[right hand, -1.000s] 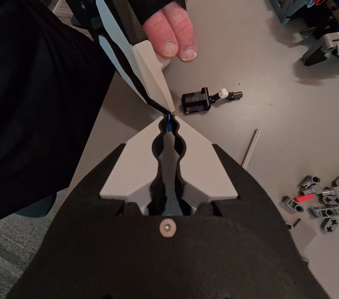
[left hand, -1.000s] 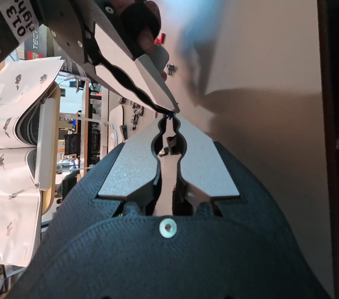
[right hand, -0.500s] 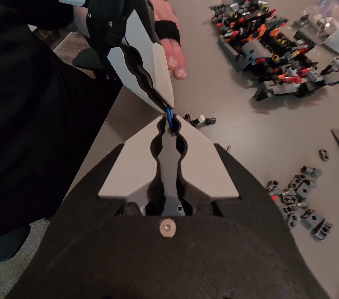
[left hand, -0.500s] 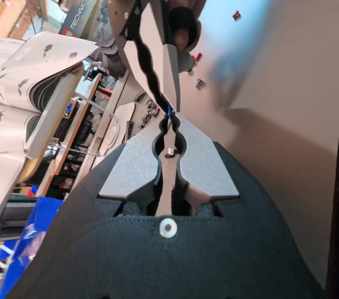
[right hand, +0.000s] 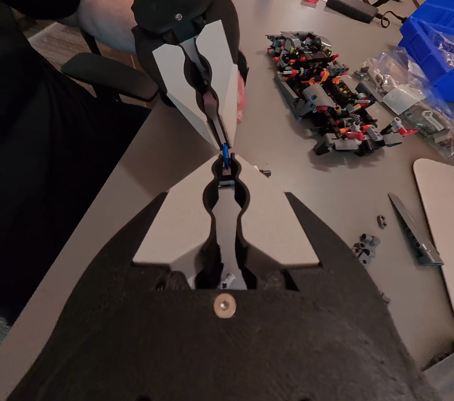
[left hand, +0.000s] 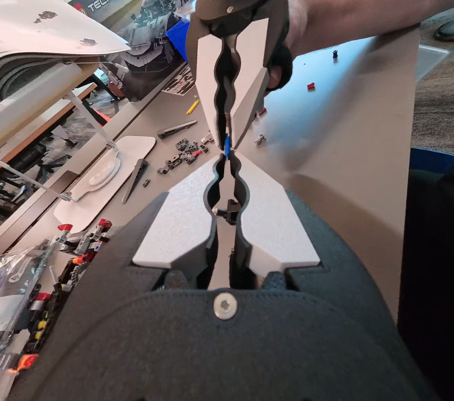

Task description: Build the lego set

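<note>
Basically, both grippers meet tip to tip above the table's near edge [right hand: 137, 158]: left gripper [left hand: 227, 157] and right gripper [right hand: 227, 155] each clamp one blue pin [right hand: 225, 152]. Keep both axes collinear, pressure steady.

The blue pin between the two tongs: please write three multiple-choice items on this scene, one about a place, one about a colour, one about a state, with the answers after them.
1. Where is the blue pin?
A. flat on the table
B. between the tips of the left tongs and the right tongs
C. inside the blue bin

2. What colour is the bin at the right edge of the right wrist view?
A. blue
B. green
C. white

3. How do the right tongs stand?
A. wide open
B. shut on the pin
C. lying on the table

Answers: 1 B, each pair of tips meets one end of the pin; 2 A, its walls are blue; 3 B, the tips close on the pin above the table.
</note>
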Demonstrator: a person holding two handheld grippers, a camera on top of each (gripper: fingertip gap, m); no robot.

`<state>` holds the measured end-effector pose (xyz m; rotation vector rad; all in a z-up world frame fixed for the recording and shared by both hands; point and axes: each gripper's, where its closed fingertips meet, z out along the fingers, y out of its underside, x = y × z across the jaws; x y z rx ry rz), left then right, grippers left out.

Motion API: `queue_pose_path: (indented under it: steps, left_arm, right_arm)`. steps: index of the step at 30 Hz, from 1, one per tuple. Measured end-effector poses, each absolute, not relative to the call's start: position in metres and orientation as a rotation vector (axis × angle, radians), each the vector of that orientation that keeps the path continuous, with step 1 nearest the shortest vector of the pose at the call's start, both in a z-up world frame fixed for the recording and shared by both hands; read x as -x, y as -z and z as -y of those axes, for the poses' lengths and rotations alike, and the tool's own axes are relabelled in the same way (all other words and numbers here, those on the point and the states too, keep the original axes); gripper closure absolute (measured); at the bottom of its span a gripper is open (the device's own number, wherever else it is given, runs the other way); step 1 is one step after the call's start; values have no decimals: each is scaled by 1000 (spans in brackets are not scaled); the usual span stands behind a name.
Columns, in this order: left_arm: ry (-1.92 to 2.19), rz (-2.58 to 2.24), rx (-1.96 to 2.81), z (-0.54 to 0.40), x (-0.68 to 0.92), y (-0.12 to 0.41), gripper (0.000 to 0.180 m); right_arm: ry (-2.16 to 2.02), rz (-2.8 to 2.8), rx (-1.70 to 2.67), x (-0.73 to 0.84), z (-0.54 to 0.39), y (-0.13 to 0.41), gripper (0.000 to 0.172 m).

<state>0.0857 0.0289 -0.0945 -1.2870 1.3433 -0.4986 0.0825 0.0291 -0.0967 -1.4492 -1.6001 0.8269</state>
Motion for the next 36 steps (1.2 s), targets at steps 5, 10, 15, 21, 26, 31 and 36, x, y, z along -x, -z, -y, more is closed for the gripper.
queue_pose_path:
  steps: [5,10,15,21,26,31,36]
  left_arm:
    - [539,-1354,1309,-28,-86,98,178]
    - [425,-1387,1342,-35,-81,104,162]
    - [312,-1523,1424,-34,-73,129,150]
    - [262,-1634,1530,-38,-70,159,142]
    - [227,-1671,1549,-41,-70,165,149]
    - [226,-1681,1550,-42,-70,166,150]
    - [234,-1696,1544,-43,-70,166,151]
  right_arm:
    - [-770,1632,1424,-82,-28,99,170]
    - [-683,1668,1506,-86,-36,116,169]
    - [-623,1734,1591,-86,-35,140,169]
    - [-590,1775,1617,-80,-34,156,169]
    - [-566,1787,1622,-78,-36,161,169]
    - [-567,1788,1622,-76,-36,162,169]
    - [-587,1780,1623,-76,-37,162,169]
